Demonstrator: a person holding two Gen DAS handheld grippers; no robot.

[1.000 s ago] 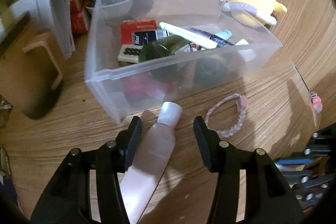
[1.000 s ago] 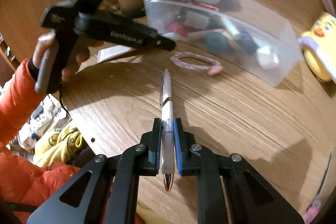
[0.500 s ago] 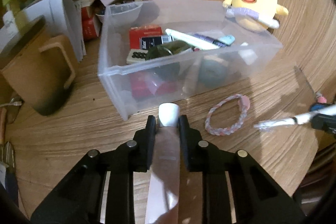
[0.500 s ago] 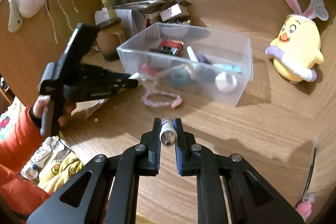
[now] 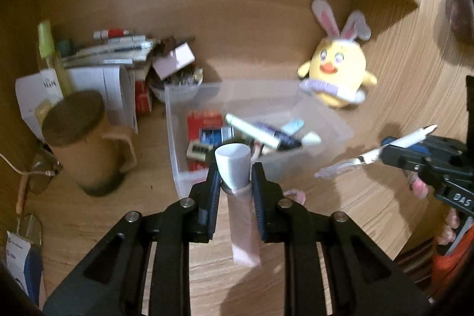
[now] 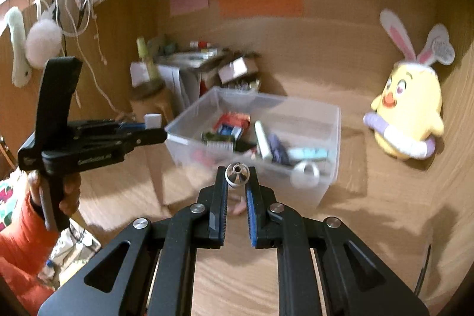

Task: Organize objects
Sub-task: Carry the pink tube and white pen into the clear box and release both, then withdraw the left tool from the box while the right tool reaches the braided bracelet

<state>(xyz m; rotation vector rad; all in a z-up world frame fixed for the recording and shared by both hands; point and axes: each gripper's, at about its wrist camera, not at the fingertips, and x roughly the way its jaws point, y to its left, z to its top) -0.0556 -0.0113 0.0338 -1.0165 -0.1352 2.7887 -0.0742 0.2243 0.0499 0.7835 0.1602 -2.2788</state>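
Observation:
My left gripper (image 5: 236,172) is shut on a pink tube with a white cap (image 5: 233,165), held in the air in front of a clear plastic bin (image 5: 177,138). My right gripper (image 6: 237,175) is shut on a white pen (image 6: 237,174), tip pointing at the bin (image 6: 331,138). The bin holds markers, a red box and other small items. In the left wrist view the right gripper (image 5: 385,148) with the pen (image 5: 397,144) hangs right of the bin. In the right wrist view the left gripper (image 6: 154,132) with the tube cap (image 6: 153,120) is left of the bin.
A yellow chick plush with bunny ears (image 5: 337,73) (image 6: 407,114) stands right of the bin. A brown lidded mug (image 5: 86,144) stands to its left, with white boxes and stacked papers (image 5: 112,61) behind. Part of a pink bracelet (image 5: 293,194) lies on the wooden desk below my fingers.
Both grippers have lifted and tilted up from the desk. The left one closed on the pink tube and raised it; the right one raised the pen towards the bin.

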